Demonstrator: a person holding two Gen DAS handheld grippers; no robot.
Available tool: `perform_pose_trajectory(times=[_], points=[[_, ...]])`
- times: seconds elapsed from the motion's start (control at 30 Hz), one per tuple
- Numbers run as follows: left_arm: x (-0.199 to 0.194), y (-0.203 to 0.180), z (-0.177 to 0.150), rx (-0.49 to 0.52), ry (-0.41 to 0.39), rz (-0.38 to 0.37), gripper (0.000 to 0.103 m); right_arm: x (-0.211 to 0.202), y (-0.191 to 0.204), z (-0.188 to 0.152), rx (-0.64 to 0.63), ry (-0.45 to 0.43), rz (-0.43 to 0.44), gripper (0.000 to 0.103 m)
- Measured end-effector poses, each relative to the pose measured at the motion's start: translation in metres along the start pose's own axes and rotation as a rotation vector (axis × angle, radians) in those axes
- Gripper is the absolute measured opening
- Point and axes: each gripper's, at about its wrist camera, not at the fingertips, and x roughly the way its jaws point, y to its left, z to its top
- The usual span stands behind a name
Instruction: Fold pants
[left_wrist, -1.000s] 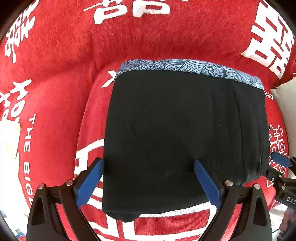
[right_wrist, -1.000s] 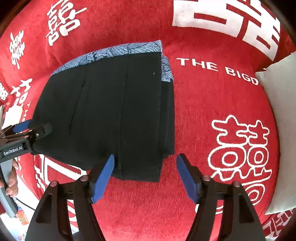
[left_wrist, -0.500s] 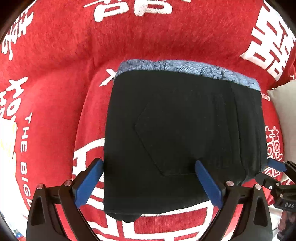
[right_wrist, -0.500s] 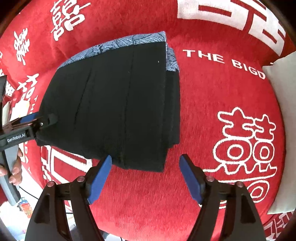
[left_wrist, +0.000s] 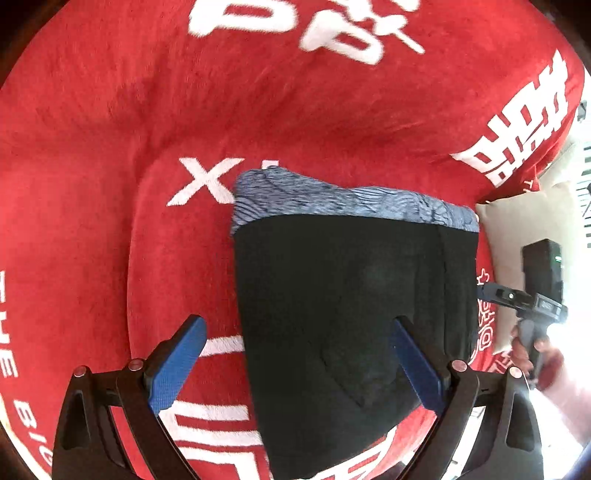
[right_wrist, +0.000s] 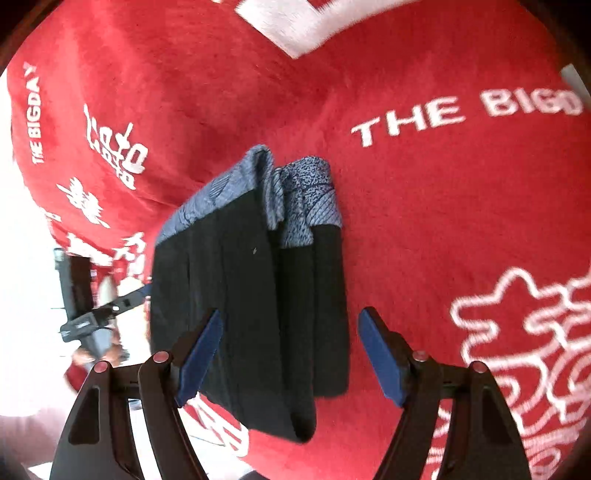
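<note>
Already folded down into a compact stack, by the look of it: black pants (left_wrist: 351, 325) lying flat on the red blanket (left_wrist: 147, 129) with white lettering, layered edges showing along one side in the right wrist view (right_wrist: 258, 295), patterned blue-grey waistband (left_wrist: 351, 203) at the far end. Seems close to finished; perhaps a last squaring-up of the offset layers, perhaps nothing more. Hard to tell whether another fold is intended.

Left gripper (left_wrist: 295, 365) hovering over the near end of the stack, blue pads (left_wrist: 177, 365) spread wide, clamping nothing. Right gripper (right_wrist: 291, 354) likewise spread over the stack's layered side, pinching no cloth; visible too at the edge of the left view (left_wrist: 517, 299), held in a hand (left_wrist: 532, 354). Beige cushion (left_wrist: 524, 236) just beyond the blanket's right edge. Both views blurred, so fine creases unreadable.
</note>
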Motion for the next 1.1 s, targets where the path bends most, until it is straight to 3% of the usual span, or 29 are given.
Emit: perform_pose_trajectory(times=[0.2,0.4,0.43,0.47,0.5,0.57,0.67,0.93,1.1], points=[[0.029,0.020,0.002,-0.022,0.112,-0.107,0.099,0.027,-0.011,0.005,-0.001,0.097,0.117,0.079],[0.041,0.008,0.005,0.005,0.098,-0.108,0.099,0.038,-0.011,0.011,-0.041,0.118,0.160,0.080],[0.040,0.004,0.005,0.014,0.084,-0.096,0.096,0.038,-0.012,0.012,-0.035,0.121,0.161,0.078],[0.038,0.001,0.004,0.023,0.068,-0.098,0.081,0.039,-0.011,0.012,-0.035,0.124,0.145,0.073],[0.035,-0.004,0.001,0.026,0.053,-0.123,0.073,0.039,-0.009,0.012,-0.041,0.125,0.128,0.068],[0.029,-0.011,0.000,0.040,0.029,-0.109,0.063,0.034,-0.010,0.010,-0.032,0.115,0.118,0.051],[0.020,-0.023,-0.002,0.054,0.008,-0.091,0.056,0.029,-0.006,0.007,-0.008,0.093,0.136,0.044],[-0.017,-0.042,-0.021,0.069,-0.020,-0.108,0.054,0.008,0.011,-0.009,0.021,0.076,0.188,0.040],[-0.030,-0.052,-0.050,0.050,-0.008,-0.112,0.054,-0.002,0.019,-0.040,0.035,0.094,0.196,0.040]])
